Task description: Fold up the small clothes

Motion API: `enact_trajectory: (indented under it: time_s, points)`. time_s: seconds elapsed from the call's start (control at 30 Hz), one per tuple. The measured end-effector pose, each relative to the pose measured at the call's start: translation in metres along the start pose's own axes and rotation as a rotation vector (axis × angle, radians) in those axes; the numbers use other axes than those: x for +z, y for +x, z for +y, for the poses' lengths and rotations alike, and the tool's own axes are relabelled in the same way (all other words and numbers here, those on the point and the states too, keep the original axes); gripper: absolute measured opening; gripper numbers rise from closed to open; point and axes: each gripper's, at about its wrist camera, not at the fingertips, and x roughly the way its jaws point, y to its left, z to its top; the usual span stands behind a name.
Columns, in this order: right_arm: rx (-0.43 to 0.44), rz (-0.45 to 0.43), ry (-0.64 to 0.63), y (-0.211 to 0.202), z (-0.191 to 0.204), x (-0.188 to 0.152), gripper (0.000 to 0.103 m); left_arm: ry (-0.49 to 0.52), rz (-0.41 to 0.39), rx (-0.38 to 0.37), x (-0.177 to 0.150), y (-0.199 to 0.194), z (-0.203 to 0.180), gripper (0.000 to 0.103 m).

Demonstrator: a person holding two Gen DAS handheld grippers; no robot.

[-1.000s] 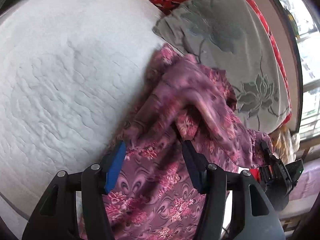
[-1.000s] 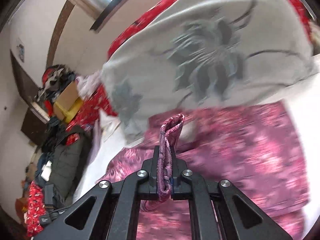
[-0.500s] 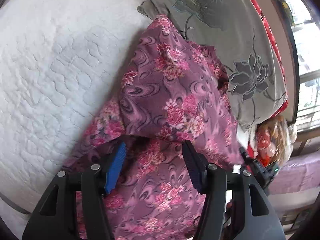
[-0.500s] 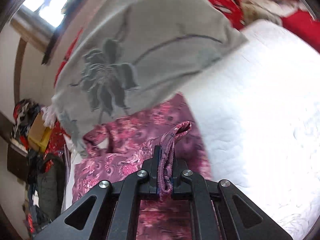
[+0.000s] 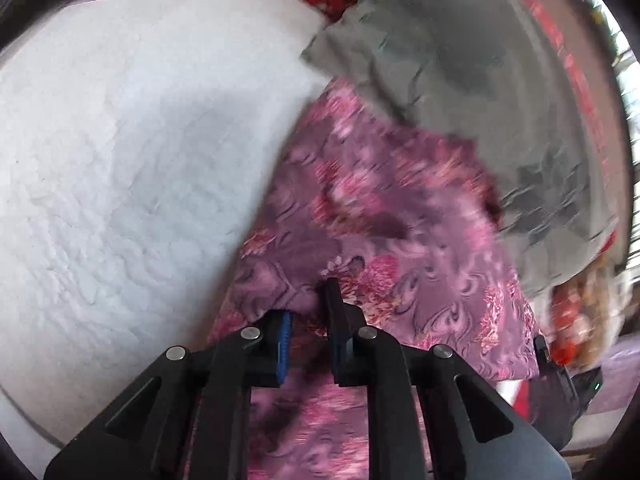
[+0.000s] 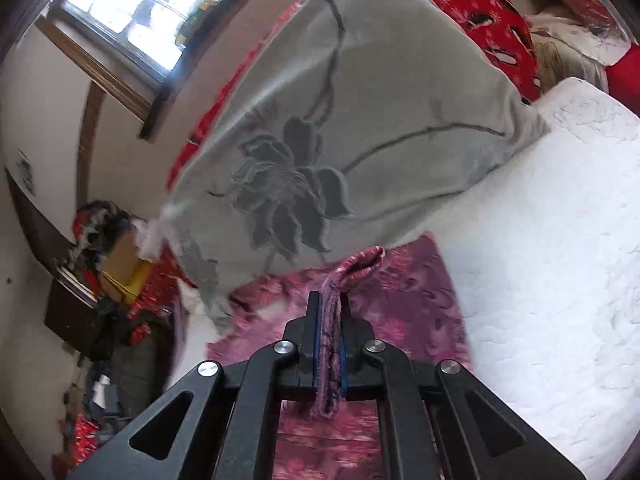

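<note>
The purple flowered garment [image 5: 384,240] lies on the white bed [image 5: 140,160], lower centre of both frames, below the grey pillow [image 6: 360,140]. The right gripper [image 6: 329,320] pinches a bunched edge. The left gripper [image 5: 308,320] has just been closing; its fingers stand narrow around cloth. Best get both grips firm, then carry the fold over evenly.

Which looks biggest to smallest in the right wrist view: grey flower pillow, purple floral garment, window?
As they look in that view:
1. Grey flower pillow.
2. Purple floral garment, though the right gripper, shut on a bunched fold, hides part of it.
3. Window, farther off, so true size is unsure.
</note>
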Motion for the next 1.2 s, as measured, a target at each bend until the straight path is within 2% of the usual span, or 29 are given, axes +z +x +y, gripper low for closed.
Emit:
enact_trajectory:
  time_s: [0.1,0.13,0.17,0.2,0.3,0.37,0.43,0.53,0.57,0.6,0.7,0.8,0.83,0.9,0.97,1.0,1.03,1.07,1.1,1.17,1.2]
  points:
    - [-0.193,0.182,-0.02,0.037,-0.023,-0.022,0.007,0.043,0.05,0.02,-0.009,0.004,0.003,0.013]
    - [-0.191,0.202,-0.008,0.039,-0.029,-0.026,0.008,0.05,0.043,0.011,-0.012,-0.001,0.004,0.013]
    - [-0.18,0.182,0.003,0.033,-0.03,-0.028,0.009,0.074,0.027,-0.003,-0.015,-0.01,0.001,0.013]
    - [-0.184,0.144,0.021,0.022,-0.03,-0.026,0.013,0.1,0.008,-0.009,-0.018,-0.019,-0.003,0.013]
    - [-0.152,0.041,0.009,-0.008,-0.019,-0.019,0.013,0.207,-0.047,-0.038,-0.022,-0.04,-0.03,0.018]
    - [-0.129,0.007,-0.023,-0.017,-0.007,-0.018,0.015,0.268,-0.069,-0.046,-0.02,-0.041,-0.049,0.033]
    - [-0.126,0.064,-0.064,-0.007,0.001,-0.024,0.026,0.321,-0.077,-0.007,-0.015,-0.027,-0.065,0.039]
    - [-0.212,0.238,-0.1,0.03,0.0,-0.046,0.025,0.382,0.005,0.085,-0.013,0.01,-0.075,0.039]
    - [-0.228,0.256,-0.097,0.036,-0.005,-0.052,0.024,0.397,0.042,0.131,-0.015,0.023,-0.073,0.039]
    - [-0.219,0.221,-0.091,0.033,-0.003,-0.051,0.023,0.404,0.062,0.143,-0.016,0.032,-0.073,0.04]
    - [-0.199,0.221,-0.038,0.02,-0.003,-0.04,0.026,0.443,0.037,0.134,-0.022,0.017,-0.074,0.039]
    - [-0.152,0.175,-0.148,-0.001,0.011,-0.037,0.026,0.469,0.025,0.101,-0.033,0.005,-0.07,0.043]
    - [-0.146,0.177,-0.168,-0.003,0.012,-0.038,0.028,0.478,0.031,0.115,-0.036,0.008,-0.069,0.049]
    - [-0.172,0.227,-0.213,0.005,0.008,-0.048,0.033,0.475,0.058,0.144,-0.041,0.021,-0.067,0.05]
    - [-0.215,0.327,-0.218,0.024,0.001,-0.061,0.034,0.472,0.047,0.157,-0.042,0.019,-0.069,0.05]
    - [-0.199,0.307,-0.223,0.022,0.001,-0.063,0.034,0.457,0.071,0.167,-0.041,0.015,-0.07,0.05]
    - [-0.191,0.298,-0.222,0.017,0.004,-0.061,0.034,0.43,0.103,0.141,-0.041,0.006,-0.069,0.05]
    - [-0.182,0.308,-0.21,0.011,0.005,-0.06,0.034,0.408,0.11,0.084,-0.043,-0.007,-0.066,0.05]
    - [-0.165,0.318,-0.205,0.005,0.005,-0.06,0.037,0.401,0.109,0.057,-0.046,-0.015,-0.062,0.051]
    - [-0.116,0.35,-0.235,-0.008,0.006,-0.069,0.036,0.418,0.13,0.045,-0.059,-0.026,-0.053,0.062]
    - [-0.119,0.371,-0.26,-0.014,0.003,-0.077,0.037,0.422,0.142,0.055,-0.067,-0.026,-0.045,0.062]
